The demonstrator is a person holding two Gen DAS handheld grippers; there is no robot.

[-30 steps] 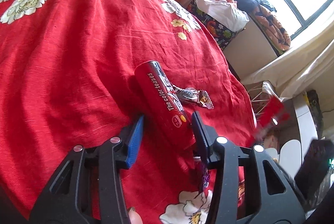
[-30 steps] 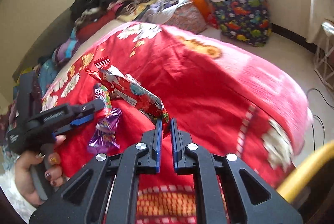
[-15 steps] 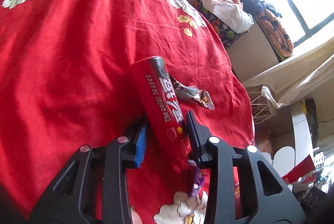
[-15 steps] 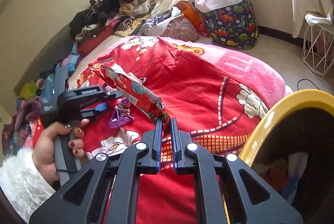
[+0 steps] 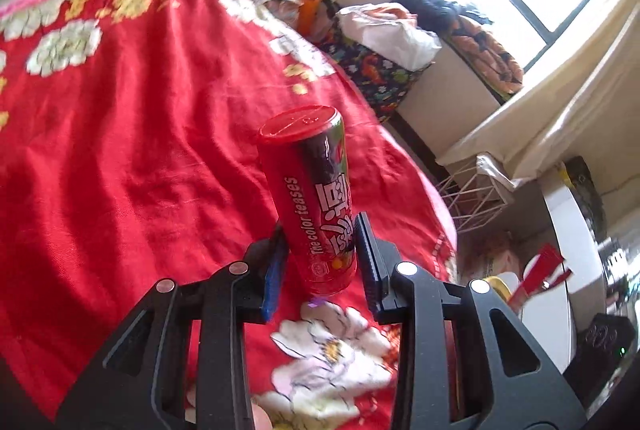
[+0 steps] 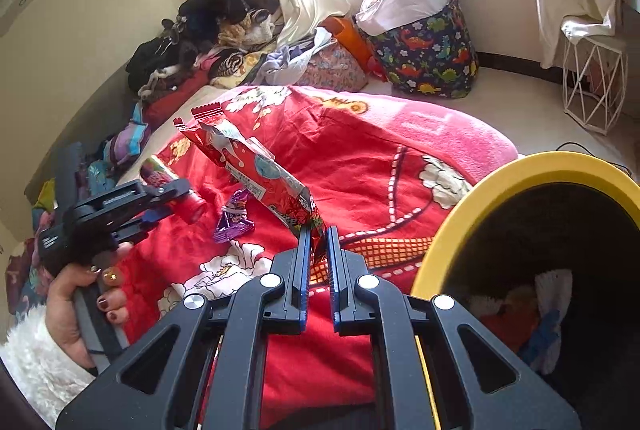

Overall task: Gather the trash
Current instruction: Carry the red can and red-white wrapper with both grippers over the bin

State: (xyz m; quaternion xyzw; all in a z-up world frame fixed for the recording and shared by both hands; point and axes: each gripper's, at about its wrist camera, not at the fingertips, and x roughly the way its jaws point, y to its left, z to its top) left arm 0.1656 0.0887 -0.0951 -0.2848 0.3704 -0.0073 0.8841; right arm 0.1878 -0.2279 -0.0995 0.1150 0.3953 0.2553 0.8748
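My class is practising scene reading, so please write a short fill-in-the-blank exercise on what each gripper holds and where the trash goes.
1. The left gripper is shut on a red ___ with a flat cap.
2. The right gripper pinches a crinkled snack ___.
3. The bin near the right gripper has a ___ rim.
4. A purple candy wrapper lies on the ___ blanket.

Missing words: tube; wrapper; yellow; red

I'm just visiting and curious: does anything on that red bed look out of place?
Yes: a crumpled purple foil candy wrapper lies loose on the red flowered blanket, litter where bedding should be bare.
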